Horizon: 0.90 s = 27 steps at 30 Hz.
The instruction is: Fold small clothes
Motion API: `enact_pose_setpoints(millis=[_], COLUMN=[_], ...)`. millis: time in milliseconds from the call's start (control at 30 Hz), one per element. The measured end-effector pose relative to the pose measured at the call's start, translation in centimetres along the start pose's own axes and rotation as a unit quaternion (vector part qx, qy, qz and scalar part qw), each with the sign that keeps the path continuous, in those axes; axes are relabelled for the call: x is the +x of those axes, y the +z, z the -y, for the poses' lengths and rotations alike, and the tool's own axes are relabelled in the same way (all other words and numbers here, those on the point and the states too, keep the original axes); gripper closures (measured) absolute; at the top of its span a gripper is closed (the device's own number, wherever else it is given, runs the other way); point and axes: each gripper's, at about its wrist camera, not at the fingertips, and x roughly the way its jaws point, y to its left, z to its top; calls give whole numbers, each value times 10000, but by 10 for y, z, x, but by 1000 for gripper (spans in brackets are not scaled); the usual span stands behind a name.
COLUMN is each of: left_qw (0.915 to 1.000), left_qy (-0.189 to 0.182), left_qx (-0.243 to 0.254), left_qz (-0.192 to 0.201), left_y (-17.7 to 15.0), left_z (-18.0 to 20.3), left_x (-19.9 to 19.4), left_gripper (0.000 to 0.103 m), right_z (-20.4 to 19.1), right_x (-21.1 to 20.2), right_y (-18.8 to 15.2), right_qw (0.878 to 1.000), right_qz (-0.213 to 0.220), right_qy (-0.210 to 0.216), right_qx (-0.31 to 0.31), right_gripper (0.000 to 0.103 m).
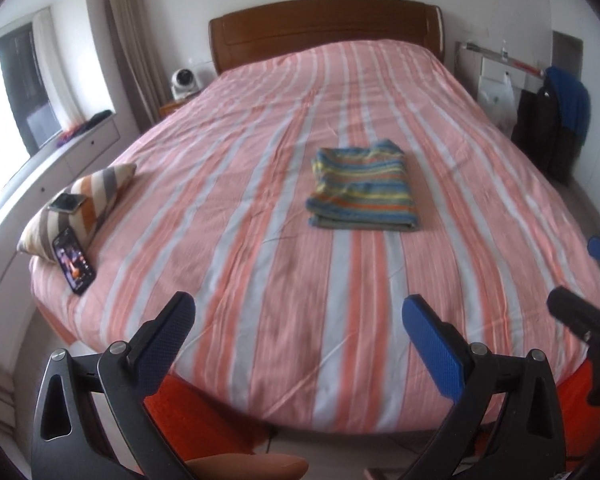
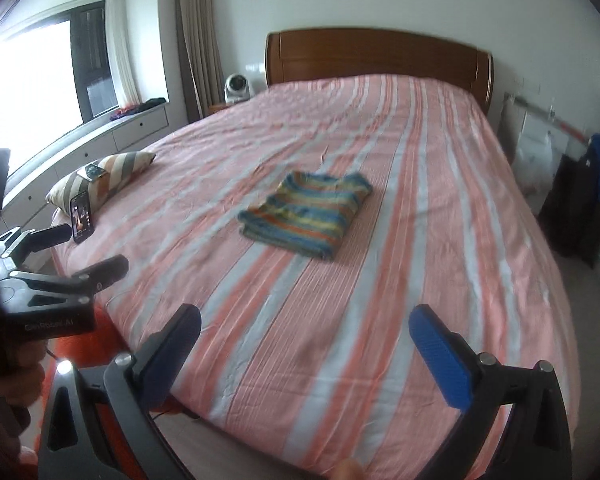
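The striped garment (image 1: 362,186) lay folded into a neat rectangle near the middle of the bed (image 1: 260,280), its layered edge facing the foot. No sleeve or loose corner showed outside the bundle, though the pictures were slightly blurred and I could not vouch for the far side. The left gripper (image 1: 298,322) hung over the foot of the bed, well apart from the garment, jaws spread wide with nothing between them. The right gripper (image 2: 304,336) stood likewise, jaws wide and empty. A striped cushion (image 1: 84,204) and two phones sat at the bed's left edge, clear of the work. In my judgement the folding of this piece was complete; no other unfolded clothing was visible on the bed.
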Motion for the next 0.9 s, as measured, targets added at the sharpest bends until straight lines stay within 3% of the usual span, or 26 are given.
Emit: enact_pose_setpoints(millis=[67, 167, 333, 467, 900], left_qw=[10000, 9999, 9999, 9998, 9998], left_qy=[48, 22, -83, -142, -195], left_qx=[71, 92, 88, 80, -34], left_qz=[4, -79, -108, -97, -86], left_y=[-1, -3, -3, -4, -7], left_z=[4, 7, 11, 11, 8], left_x=[-1, 2, 1, -2, -2], left_gripper=[0, 0, 0, 0, 0], right_z=[-1, -3, -1, -8, -8], right_x=[4, 7, -9, -13, 3], right_y=[-7, -13, -3, 0, -9], right_qw=[10000, 9988, 9998, 9996, 9981], right_qz=[-79, -189, 41, 161, -75], right_qy=[-20, -433, -98, -248, -606], right_qx=[18, -108, 157, 31, -78], right_gripper=[1, 1, 0, 1, 1])
